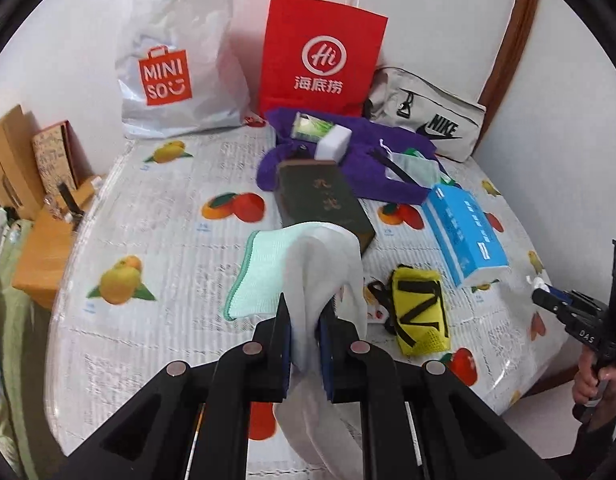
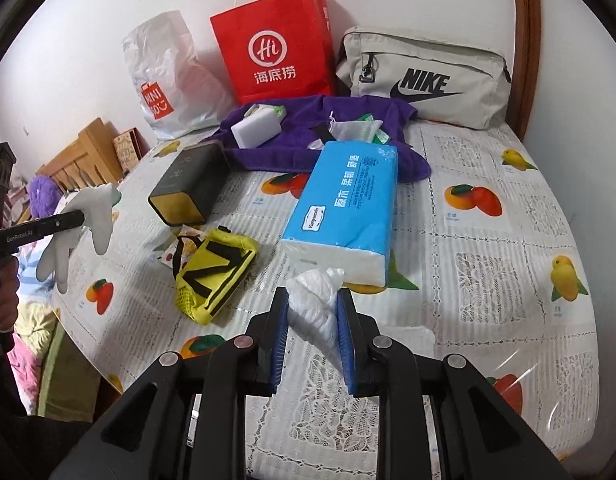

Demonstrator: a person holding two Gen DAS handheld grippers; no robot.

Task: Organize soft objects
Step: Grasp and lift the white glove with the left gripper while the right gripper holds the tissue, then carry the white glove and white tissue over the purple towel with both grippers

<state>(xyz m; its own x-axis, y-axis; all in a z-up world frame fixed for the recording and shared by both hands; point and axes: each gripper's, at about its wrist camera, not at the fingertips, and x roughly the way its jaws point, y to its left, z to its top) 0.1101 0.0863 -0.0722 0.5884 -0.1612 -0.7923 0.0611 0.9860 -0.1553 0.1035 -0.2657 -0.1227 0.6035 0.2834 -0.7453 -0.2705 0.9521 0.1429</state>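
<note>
Left gripper point(image 1: 303, 320) clamped on a limp white cloth with a mint-green hemmed panel point(image 1: 308, 268), lifted clear of the fruit-print table cover point(image 1: 147, 208); cloth drapes both sides of the jaws

Right gripper point(image 2: 312, 312) pinching a crumpled white tissue wad point(image 2: 314, 304), held near edge, just in front of the blue soft tissue pack point(image 2: 344, 200)

Yellow mesh pouch with black straps point(image 2: 211, 276) lies between the two, untouched; purple towel point(image 2: 299, 136) far side, below the red paper bag point(image 2: 273, 48)

Judged mid-carry: both items picked, neither placed. Next calls for choosing a drop spot, probably a far bag, and releasing without snagging cloth on pads
</note>
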